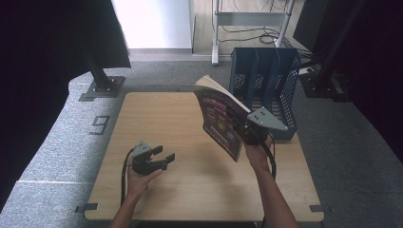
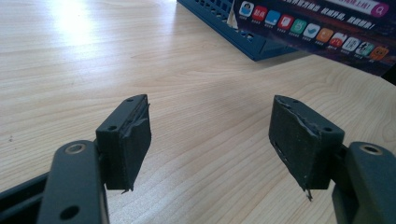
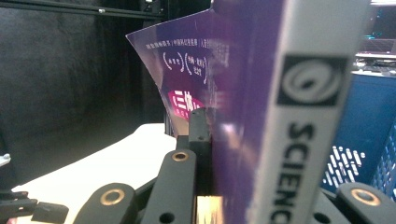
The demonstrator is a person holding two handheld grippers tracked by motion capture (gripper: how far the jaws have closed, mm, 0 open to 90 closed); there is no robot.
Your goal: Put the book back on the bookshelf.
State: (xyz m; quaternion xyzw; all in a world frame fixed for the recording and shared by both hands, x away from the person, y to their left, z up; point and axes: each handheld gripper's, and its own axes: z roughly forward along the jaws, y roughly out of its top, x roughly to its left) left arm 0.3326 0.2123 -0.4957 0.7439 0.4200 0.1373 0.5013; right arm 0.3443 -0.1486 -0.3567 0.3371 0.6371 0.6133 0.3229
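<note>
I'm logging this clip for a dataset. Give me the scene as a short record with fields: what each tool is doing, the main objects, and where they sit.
left tool: open, holding nothing, low over the table
right tool: shut on the book, lifted above the table
book: purple cover, held roughly upright and tilted, in front of the file rack
file rack: blue, perforated, several slots, at the table's far right edge
table: light wood

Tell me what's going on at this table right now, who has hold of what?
A person sits at a wooden table with a gripper in each hand. The right gripper is clamped on a purple book and holds it up off the table, tilted, just in front of a blue file rack at the table's far right. The left gripper hangs low over the table near the front left, jaws open and empty. The book is not in the rack yet.
</note>
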